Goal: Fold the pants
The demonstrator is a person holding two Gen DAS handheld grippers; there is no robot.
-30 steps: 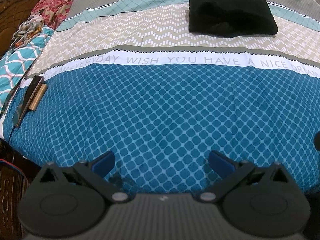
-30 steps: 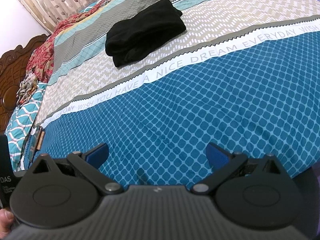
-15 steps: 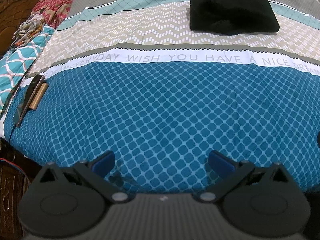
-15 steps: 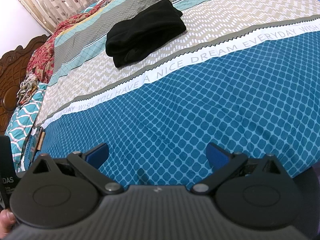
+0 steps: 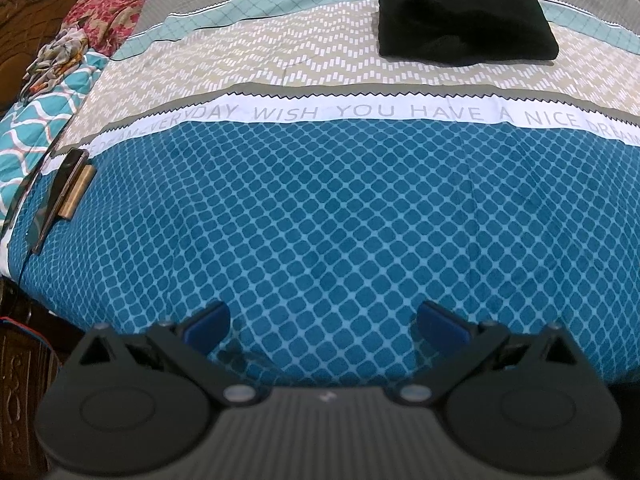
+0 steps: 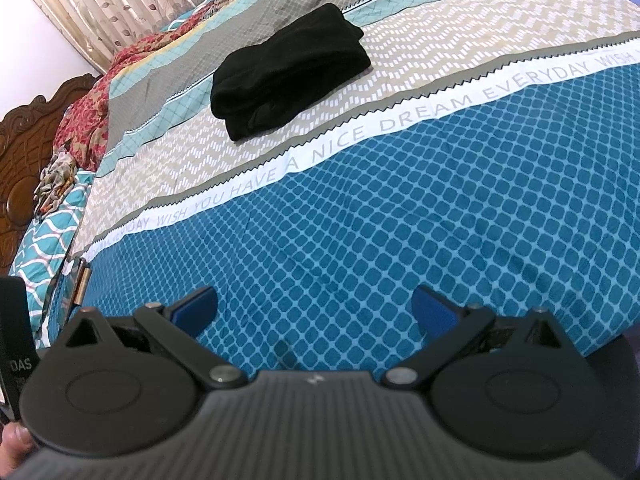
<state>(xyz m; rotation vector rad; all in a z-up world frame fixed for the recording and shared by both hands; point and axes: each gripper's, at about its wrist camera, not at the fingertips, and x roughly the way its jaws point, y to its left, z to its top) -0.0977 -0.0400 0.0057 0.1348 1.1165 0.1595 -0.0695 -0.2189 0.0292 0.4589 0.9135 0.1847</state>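
Observation:
The black pants [image 5: 464, 28] lie folded in a compact rectangle far back on the bed, on the beige zigzag stripe; they also show in the right wrist view [image 6: 290, 70]. My left gripper [image 5: 324, 322] is open and empty, low over the bed's near edge, far from the pants. My right gripper [image 6: 316, 308] is open and empty too, over the blue patterned part near the front edge.
The bedspread [image 5: 320, 220] has blue, white lettered, beige and teal stripes. A dark flat object with a tan strip [image 5: 64, 196] lies at the left edge. Pillows and crumpled cloth [image 5: 60, 52] sit by the carved wooden headboard [image 6: 24, 160]. Curtains [image 6: 140, 4] hang behind.
Both grippers have stayed nearly still, with only a slight drift of view. The pants have not moved.

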